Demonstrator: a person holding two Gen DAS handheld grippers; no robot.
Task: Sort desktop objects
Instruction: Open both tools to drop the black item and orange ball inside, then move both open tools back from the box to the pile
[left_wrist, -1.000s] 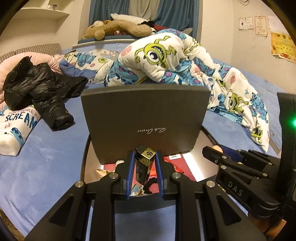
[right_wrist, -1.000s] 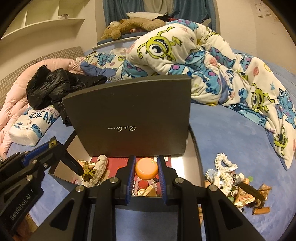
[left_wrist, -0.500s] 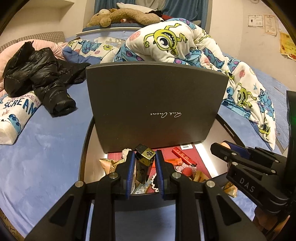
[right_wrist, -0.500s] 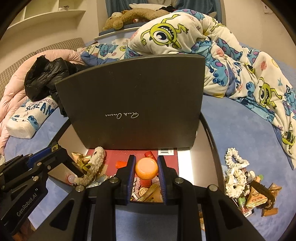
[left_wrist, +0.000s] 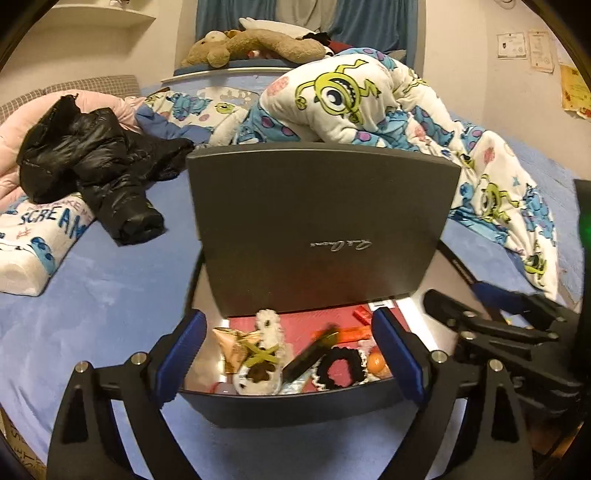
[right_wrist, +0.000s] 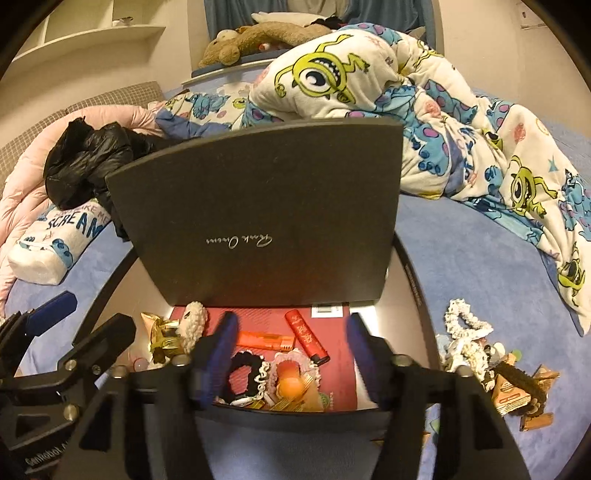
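Box (right_wrist: 258, 206) was dark grey, lid with pale script; lining (right_wrist: 332, 369) red. Lighters in it: one orange (right_wrist: 264, 341), one red (right_wrist: 306, 336) with white marks. Scrunchie (right_wrist: 240, 380) black, ball (right_wrist: 290, 384) orange, wrapper (right_wrist: 160, 332) gold, fuzzy piece (right_wrist: 192, 325) cream. Left tongs (left_wrist: 288, 354) black with blue pads (left_wrist: 397, 350); right tongs (right_wrist: 290, 354) the same, blue pads (right_wrist: 221, 354). Bed (left_wrist: 110, 288) sheet was plain blue. Blanket (left_wrist: 351, 99) white with green one-eyed monsters and blue purple-spotted ones. Jacket (left_wrist: 96, 166) glossy black. Pillow (left_wrist: 40, 236) white with blue lettering. Plush (left_wrist: 255, 46) tan. Curtains (left_wrist: 369, 22) blue. Quilt (right_wrist: 26, 192) pink.
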